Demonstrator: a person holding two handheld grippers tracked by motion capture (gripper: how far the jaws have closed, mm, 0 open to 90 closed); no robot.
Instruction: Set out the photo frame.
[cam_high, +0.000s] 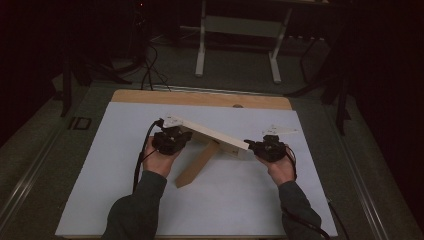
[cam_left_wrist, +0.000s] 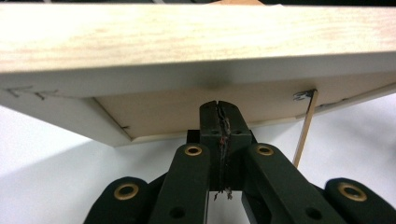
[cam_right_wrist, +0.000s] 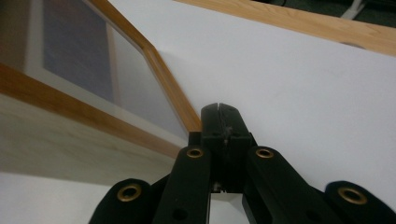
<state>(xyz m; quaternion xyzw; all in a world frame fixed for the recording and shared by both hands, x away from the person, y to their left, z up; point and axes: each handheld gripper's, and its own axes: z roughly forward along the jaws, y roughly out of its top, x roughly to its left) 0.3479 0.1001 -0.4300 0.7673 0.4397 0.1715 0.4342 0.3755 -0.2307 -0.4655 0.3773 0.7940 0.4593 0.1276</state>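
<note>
High view: left claw and right claw, both pressed together, flank the tilted picture frame.

1 overhead, 2 tongs-mounted close-ups

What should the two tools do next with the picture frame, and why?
Probably steady the picture frame upright and let it settle onto its stand. The high view shows the frame standing on edge on the white table, with the stand angled out toward the person. Both the left tool and the right tool have their jaws pressed shut beside the frame's ends, so they are nudging it, not gripping it.
</note>
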